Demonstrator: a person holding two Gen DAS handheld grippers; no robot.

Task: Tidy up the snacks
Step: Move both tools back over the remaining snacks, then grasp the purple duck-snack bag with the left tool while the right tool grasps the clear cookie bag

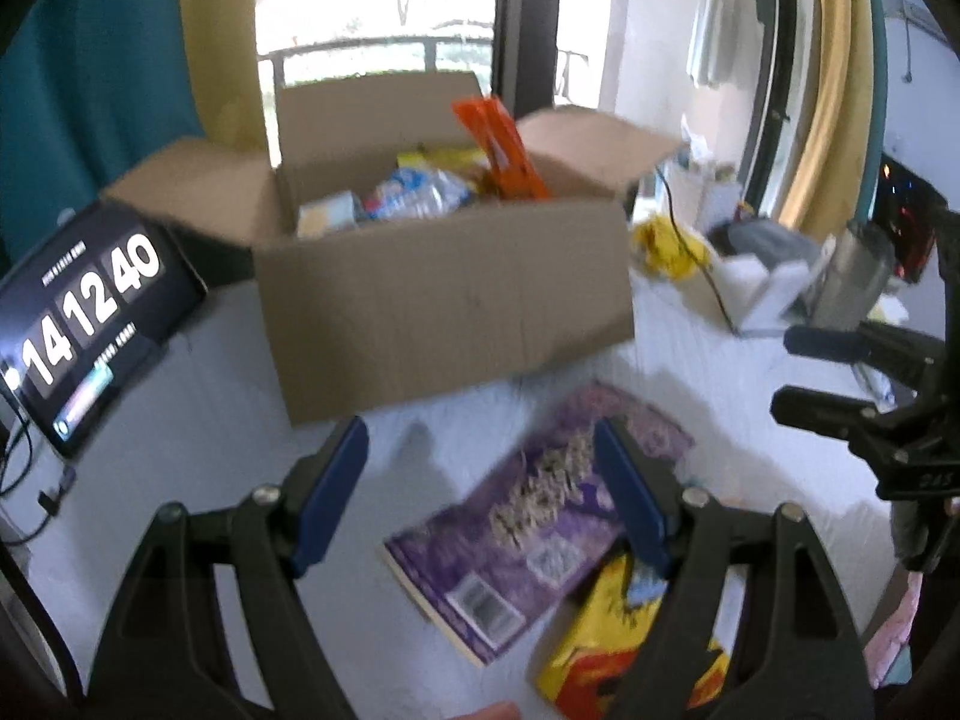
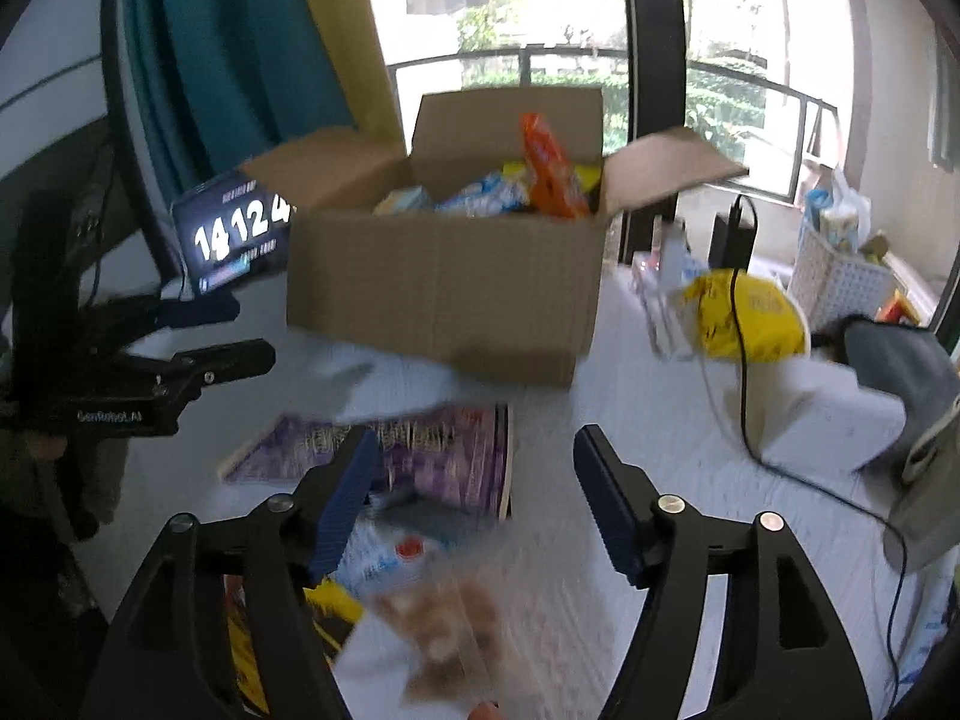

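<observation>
An open cardboard box [image 1: 444, 294] holding snack packets stands at twelve o'clock on the white bench [image 1: 198, 438], an orange packet [image 1: 501, 147] sticking out. The left gripper [image 1: 480, 498] hovers with jaws spread over a purple snack bag [image 1: 528, 534] lying flat. The right gripper [image 2: 474, 504], jaws spread and pinching nothing, hangs above a blurred clear packet [image 2: 444, 618] at six o'clock.

Purple flat snack box [image 1: 540, 534] motion-blurred, print unreadable. Yellow-red snack bag [image 1: 606, 648] cut by 6 o'clock edge. Clear bag of brown snacks [image 2: 444, 630] smeared, contents unclear. Open brown cardboard box [image 2: 444, 294] hides most packets inside. Black clock tablet [image 2: 234, 234] partly behind box at 10 o'clock.
</observation>
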